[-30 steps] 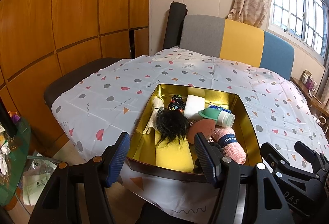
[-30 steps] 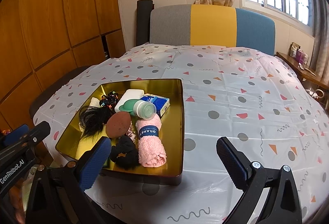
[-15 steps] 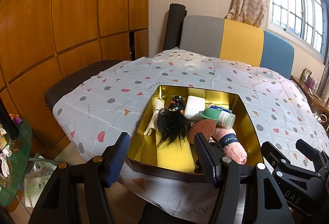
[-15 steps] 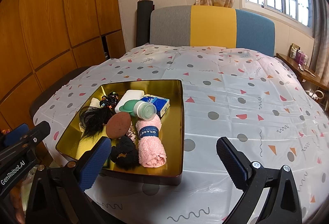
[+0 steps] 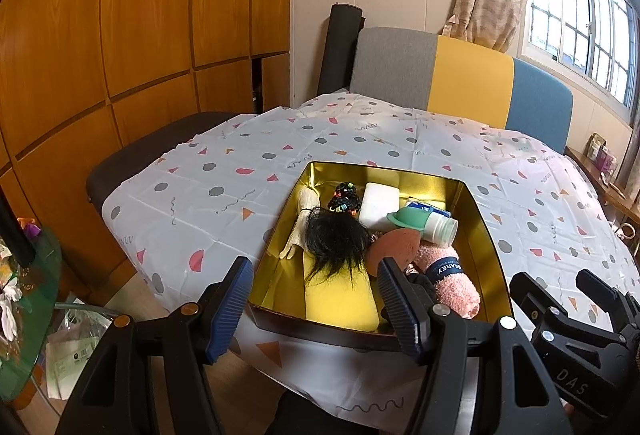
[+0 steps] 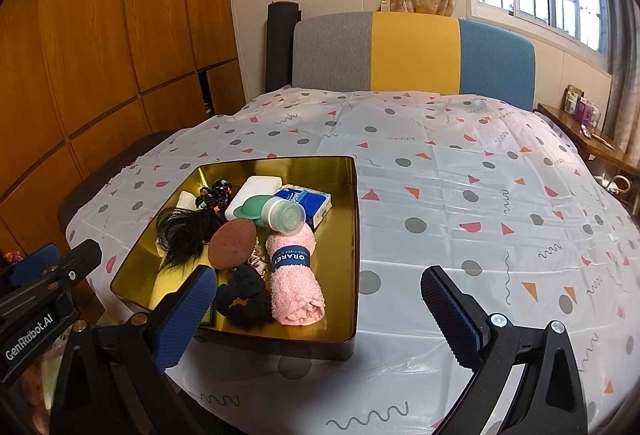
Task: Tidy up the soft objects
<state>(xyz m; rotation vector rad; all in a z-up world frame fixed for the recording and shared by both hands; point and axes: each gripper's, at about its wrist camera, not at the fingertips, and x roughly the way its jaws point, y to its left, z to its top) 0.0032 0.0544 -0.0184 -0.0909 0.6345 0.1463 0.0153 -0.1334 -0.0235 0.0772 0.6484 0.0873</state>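
Hovering: your left gripper (image 5: 316, 299) and right gripper (image 6: 316, 309), both wide, empty.
Tin (image 6: 354, 235): ahead, so the towel (image 6: 296, 275) is reachable.

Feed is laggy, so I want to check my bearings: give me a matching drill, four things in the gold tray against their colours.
Things:
1. rolled towel
2. scrunchie
3. sponge block
4. oval puff

Colours:
a. black
b. brown
c. pink
d. yellow

Pairs: 1-c, 2-a, 3-d, 4-b. All lie in the gold tray.
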